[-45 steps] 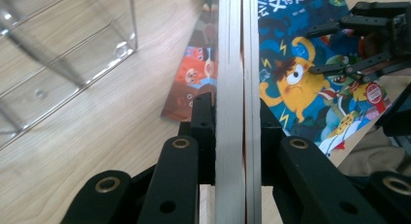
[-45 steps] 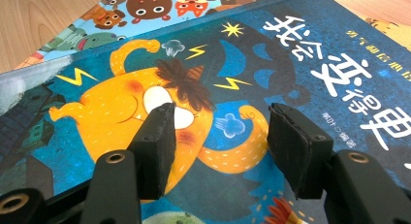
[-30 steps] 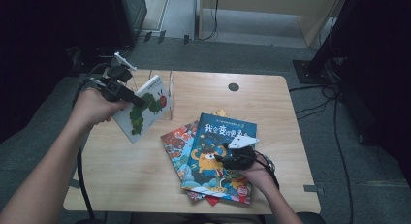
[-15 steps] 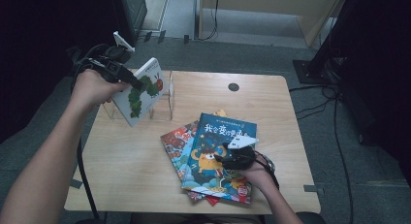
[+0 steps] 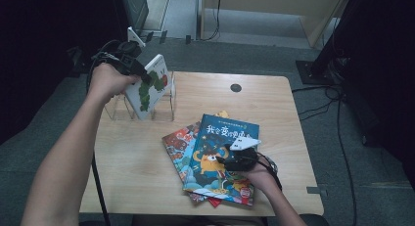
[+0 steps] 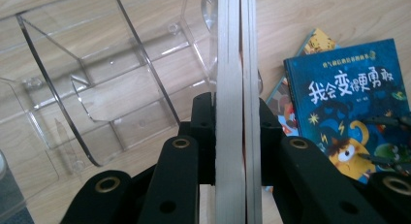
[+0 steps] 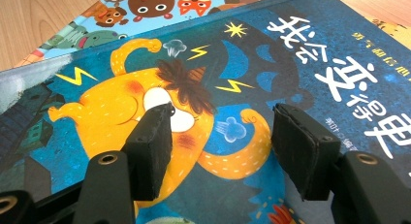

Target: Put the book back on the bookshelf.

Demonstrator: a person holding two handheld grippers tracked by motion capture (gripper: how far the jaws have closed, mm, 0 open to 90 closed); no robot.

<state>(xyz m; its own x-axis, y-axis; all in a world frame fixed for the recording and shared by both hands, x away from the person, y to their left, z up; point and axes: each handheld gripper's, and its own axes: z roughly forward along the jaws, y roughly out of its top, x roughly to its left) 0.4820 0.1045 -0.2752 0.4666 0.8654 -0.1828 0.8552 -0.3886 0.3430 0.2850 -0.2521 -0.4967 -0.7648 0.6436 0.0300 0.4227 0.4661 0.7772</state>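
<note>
Since a second ago, the left gripper (image 5: 139, 72) has carried the white caterpillar picture book (image 5: 149, 86) from the table's left edge up toward the upper left of the high view, so the book now hangs tilted over the clear acrylic book rack (image 5: 164, 108). In the left gripper view the jaws pinch the book (image 6: 235, 88) edge-on, its page block running straight up the middle of the frame, with the rack (image 6: 97, 83) and its slanted dividers at the left.

I judge the book a thin hardback: stiff, light, with a smooth cover that could slide in the pads if the grip loosened. Held near one edge as it is, it may swing; a hold close to the spine would keep it steadier while it is lowered between the dividers.

At the lower centre of the high view, the right gripper (image 5: 235, 157) rests over the blue monster picture book (image 5: 220, 152), top of a fanned stack on the wooden table (image 5: 137, 172). In its own view the right gripper (image 7: 220, 146) has its jaws spread above the cover (image 7: 271, 54), pinching nothing.
</note>
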